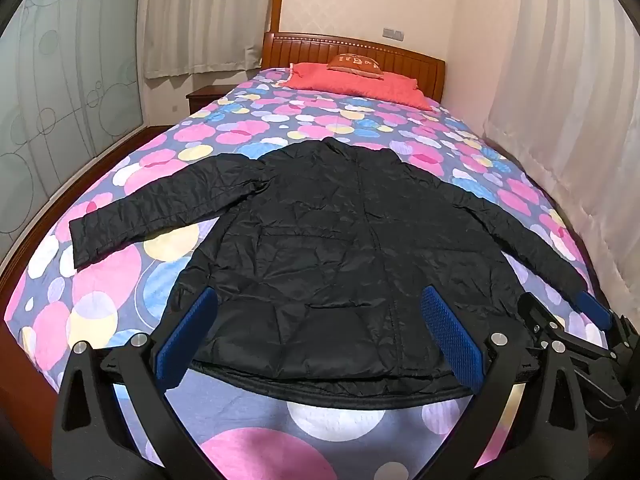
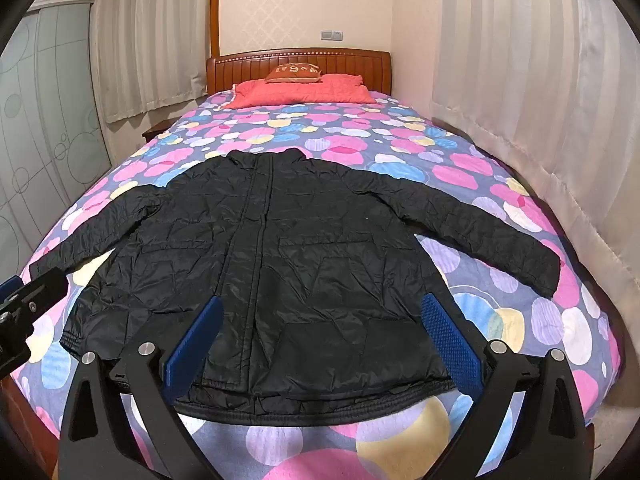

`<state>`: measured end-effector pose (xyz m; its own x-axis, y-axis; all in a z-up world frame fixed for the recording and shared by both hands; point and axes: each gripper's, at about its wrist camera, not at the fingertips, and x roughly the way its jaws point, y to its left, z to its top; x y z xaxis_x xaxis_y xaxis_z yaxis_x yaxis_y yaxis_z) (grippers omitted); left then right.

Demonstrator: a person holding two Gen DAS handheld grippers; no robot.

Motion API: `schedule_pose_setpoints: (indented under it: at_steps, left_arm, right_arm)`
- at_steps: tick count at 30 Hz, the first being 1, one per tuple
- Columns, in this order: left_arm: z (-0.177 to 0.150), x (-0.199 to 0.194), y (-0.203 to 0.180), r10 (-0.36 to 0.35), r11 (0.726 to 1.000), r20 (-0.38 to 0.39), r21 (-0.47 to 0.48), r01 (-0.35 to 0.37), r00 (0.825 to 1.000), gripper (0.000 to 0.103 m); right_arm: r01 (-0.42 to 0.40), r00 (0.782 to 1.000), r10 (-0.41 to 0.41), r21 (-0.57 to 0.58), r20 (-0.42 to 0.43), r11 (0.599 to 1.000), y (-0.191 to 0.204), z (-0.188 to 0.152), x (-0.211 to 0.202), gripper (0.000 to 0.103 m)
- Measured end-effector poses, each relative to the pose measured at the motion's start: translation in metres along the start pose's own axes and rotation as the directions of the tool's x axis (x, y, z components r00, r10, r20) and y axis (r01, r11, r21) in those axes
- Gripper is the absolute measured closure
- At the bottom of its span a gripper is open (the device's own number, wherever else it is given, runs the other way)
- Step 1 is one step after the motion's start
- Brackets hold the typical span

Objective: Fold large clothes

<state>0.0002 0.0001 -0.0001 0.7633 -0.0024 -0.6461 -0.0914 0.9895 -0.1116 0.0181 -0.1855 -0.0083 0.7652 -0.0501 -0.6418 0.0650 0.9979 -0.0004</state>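
A black puffer jacket (image 1: 340, 240) lies flat and face up on the bed, collar toward the headboard, both sleeves spread out to the sides; it also shows in the right wrist view (image 2: 304, 264). My left gripper (image 1: 318, 300) hovers open above the jacket's hem, left of the zipper, holding nothing. My right gripper (image 2: 320, 304) hovers open above the hem, right of the zipper, also empty. The right gripper's fingers (image 1: 592, 308) show at the right edge of the left wrist view, near the right sleeve cuff. The left gripper's body (image 2: 24, 312) shows at the left edge of the right wrist view.
The bed's bubble-patterned cover (image 1: 248, 128) surrounds the jacket. A red pillow (image 1: 356, 84) and small cushion (image 1: 356, 65) lie by the wooden headboard (image 1: 304, 46). Curtains (image 1: 560, 120) hang close along the right side. A nightstand (image 1: 206, 96) and glass wardrobe doors (image 1: 60, 80) stand left.
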Motion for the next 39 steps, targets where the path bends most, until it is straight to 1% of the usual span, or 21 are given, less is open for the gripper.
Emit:
schedule_pose_setpoints:
  at_steps: [12, 27, 39]
  left_arm:
    - [0.0003, 0.0006, 0.0, 0.015, 1.0, 0.004, 0.012, -0.015, 1.0, 0.002]
    - [0.0003, -0.0032, -0.005, 0.018, 1.0, 0.007, 0.021, -0.018, 1.0, 0.002]
    - [0.0024, -0.0037, -0.0018, 0.019, 1.0, 0.008, 0.022, -0.019, 1.0, 0.002]
  right_arm:
    - [-0.001, 1.0, 0.001, 0.0, 0.007, 1.0, 0.0014, -0.0001, 0.0006, 0.005]
    - [-0.002, 1.0, 0.002, 0.0, 0.011, 1.0, 0.0031, 0.0015, -0.0009, 0.005]
    - [-0.002, 1.0, 0.002, 0.002, 0.012, 1.0, 0.0031, 0.0029, -0.0021, 0.005]
